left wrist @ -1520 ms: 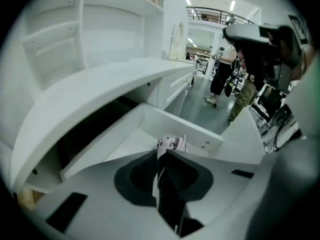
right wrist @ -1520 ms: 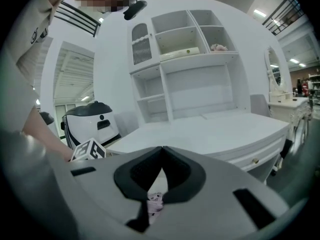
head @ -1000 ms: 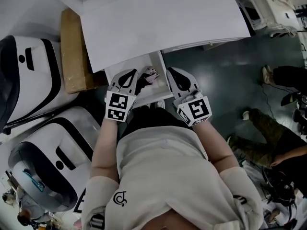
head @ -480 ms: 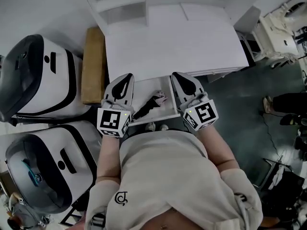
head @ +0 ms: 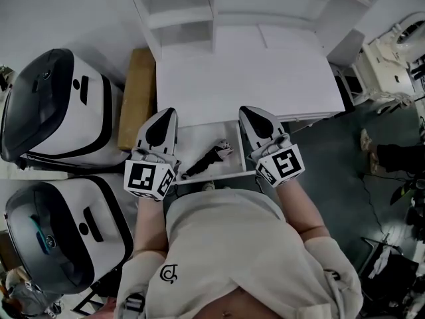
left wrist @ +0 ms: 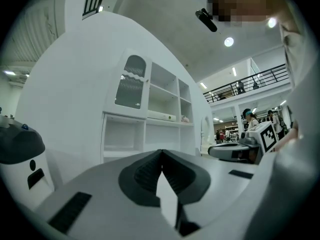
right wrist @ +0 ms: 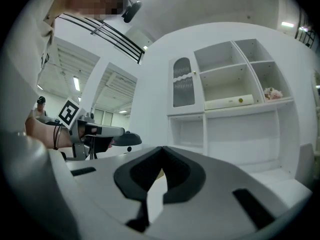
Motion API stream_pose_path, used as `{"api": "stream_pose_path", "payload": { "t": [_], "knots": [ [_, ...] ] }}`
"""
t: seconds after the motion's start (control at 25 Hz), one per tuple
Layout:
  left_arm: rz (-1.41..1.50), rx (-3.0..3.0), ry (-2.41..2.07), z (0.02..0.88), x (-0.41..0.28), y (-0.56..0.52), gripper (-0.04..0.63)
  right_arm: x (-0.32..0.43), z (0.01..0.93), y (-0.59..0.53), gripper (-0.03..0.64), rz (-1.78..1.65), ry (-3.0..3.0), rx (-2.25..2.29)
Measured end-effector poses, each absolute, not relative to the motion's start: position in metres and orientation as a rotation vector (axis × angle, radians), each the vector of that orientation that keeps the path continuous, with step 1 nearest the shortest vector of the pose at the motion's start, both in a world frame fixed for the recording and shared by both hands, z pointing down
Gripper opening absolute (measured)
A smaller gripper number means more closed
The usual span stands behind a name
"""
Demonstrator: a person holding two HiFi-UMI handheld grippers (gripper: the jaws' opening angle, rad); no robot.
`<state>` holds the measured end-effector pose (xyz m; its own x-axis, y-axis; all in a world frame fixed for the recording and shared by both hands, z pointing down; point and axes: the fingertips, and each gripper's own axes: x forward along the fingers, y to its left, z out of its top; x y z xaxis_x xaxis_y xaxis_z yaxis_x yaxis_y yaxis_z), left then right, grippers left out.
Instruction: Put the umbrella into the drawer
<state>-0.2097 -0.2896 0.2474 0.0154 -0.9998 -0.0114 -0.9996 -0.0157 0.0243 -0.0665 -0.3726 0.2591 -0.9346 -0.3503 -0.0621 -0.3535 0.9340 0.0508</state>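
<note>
Head view: left claw [head: 165,113] and right claw [head: 250,111], pressed together, flank the open drawer [head: 214,175] holding the umbrella [head: 208,159].

Desk [head: 246,78]: in front of the person, with the shelf unit [head: 199,8] at its rear.
Drawer [head: 199,137]: out from under the desk's near edge.
Umbrella [head: 207,158]: in the drawer, between both grippers.
Left gripper [head: 167,113]: over the drawer's left side.
Right gripper [head: 246,110]: over its right side.
Flat box [head: 137,98]: just left of the desk.
Two machines [head: 53,105] [head: 60,231]: further left, one nearer the person.
</note>
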Motion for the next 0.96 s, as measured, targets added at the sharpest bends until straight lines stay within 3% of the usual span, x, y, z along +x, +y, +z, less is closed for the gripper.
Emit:
{"api": "stream_pose_path", "payload": {
  "t": [0.96],
  "knots": [
    [0.044, 2.181, -2.191, 0.264, -0.205, -0.289, 0.011, -0.067, 0.263, -0.356, 0.005, 0.098, 3.056, -0.6]
  ]
}}
